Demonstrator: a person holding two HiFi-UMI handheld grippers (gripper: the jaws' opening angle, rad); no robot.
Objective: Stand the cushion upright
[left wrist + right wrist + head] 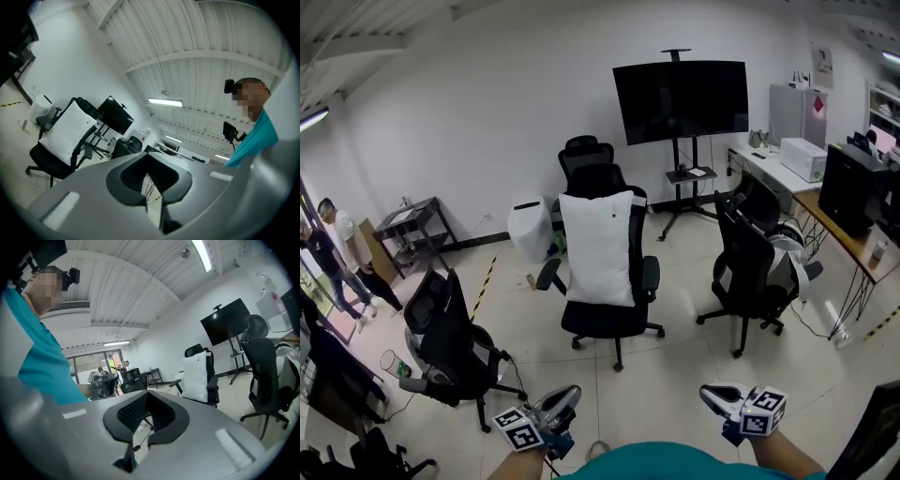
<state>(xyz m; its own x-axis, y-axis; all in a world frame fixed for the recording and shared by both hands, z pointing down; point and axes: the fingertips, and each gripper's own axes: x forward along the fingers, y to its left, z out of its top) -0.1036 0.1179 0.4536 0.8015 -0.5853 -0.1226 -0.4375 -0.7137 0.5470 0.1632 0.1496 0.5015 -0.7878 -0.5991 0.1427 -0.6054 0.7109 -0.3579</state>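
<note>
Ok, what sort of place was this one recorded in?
Most likely an office or lab workroom: several black mesh swivel chairs stand about, a large black screen on a wheeled stand is near the back wall, and a long wood-topped desk carrying equipment runs along the right side.

The white cushion [598, 248] stands upright on a black office chair [611, 320] on the tiled floor [675, 370].

White cushion [598, 246]; black office chair [609, 321]; black screen [680, 101]; teal shirt [652, 464]; yellow-black floor tape [485, 277].
</note>
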